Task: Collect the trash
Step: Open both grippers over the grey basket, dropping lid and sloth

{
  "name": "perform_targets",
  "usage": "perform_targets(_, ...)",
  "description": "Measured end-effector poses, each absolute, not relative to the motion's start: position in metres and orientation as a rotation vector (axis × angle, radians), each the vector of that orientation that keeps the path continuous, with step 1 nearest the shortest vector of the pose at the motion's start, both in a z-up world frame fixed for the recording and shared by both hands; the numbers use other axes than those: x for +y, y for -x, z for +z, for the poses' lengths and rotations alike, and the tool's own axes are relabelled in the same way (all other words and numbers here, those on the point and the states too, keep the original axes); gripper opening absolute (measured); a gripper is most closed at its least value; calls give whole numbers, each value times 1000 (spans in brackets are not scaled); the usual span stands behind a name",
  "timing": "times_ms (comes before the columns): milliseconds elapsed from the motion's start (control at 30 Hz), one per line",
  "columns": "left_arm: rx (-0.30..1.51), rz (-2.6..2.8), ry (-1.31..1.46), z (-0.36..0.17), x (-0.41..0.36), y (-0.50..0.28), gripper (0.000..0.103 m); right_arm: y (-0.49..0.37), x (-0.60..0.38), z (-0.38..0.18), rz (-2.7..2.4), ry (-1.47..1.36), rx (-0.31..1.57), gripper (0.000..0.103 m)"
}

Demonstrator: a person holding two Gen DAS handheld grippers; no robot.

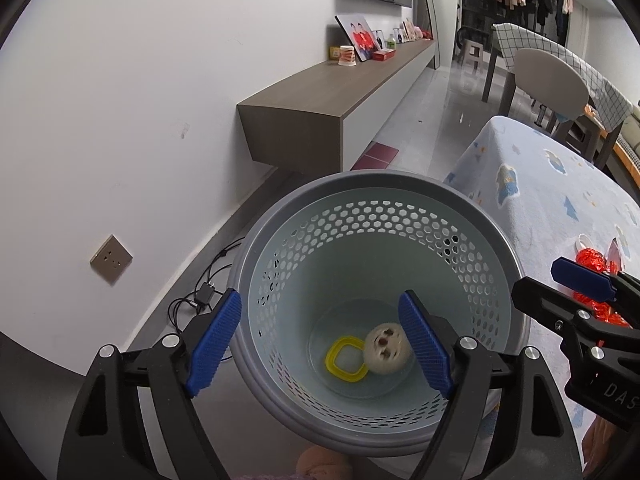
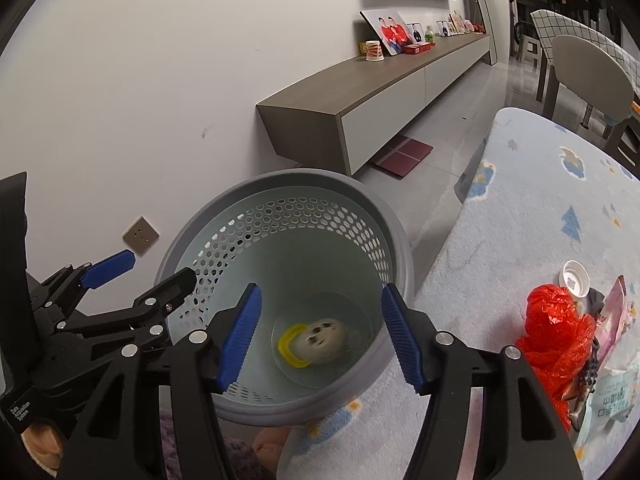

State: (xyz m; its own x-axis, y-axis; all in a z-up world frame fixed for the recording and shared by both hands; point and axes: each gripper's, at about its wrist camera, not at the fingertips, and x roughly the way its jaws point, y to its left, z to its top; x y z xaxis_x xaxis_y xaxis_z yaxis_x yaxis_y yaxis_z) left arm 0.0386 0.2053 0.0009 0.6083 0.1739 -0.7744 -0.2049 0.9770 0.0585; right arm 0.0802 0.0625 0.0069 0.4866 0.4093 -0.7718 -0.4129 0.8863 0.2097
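A grey bin (image 1: pixel 360 181) with a perforated pale liner stands below both grippers, beside the table. At its bottom lie a yellow square ring (image 1: pixel 346 363) and a white crumpled ball (image 1: pixel 387 351). My left gripper (image 1: pixel 320 344) hangs open over the bin mouth, nothing between its blue pads. My right gripper (image 2: pixel 320 340) is also open and empty above the bin (image 2: pixel 296 178), with the ball (image 2: pixel 322 338) and ring (image 2: pixel 289 345) seen between its fingers. On the table lie a red plastic bag (image 2: pixel 556 336), a white cap (image 2: pixel 576 278) and wrappers (image 2: pixel 608 404).
The table (image 2: pixel 540 208) wears a light blue patterned cloth, right of the bin. A low wall cabinet (image 1: pixel 320 108) runs along the white wall behind. A wall socket (image 1: pixel 111 258) and cables (image 1: pixel 204 296) lie left of the bin. A chair (image 1: pixel 548 80) stands farther back.
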Motion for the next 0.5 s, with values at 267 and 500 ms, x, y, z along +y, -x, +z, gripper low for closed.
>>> perform_targets(267,875,225,41,3,206,-34,79,-71,59,6,480,-4,933,60)
perform_targets(500,859,216,38,5,201,-29,79,-59,55,9,463,-3,925,60)
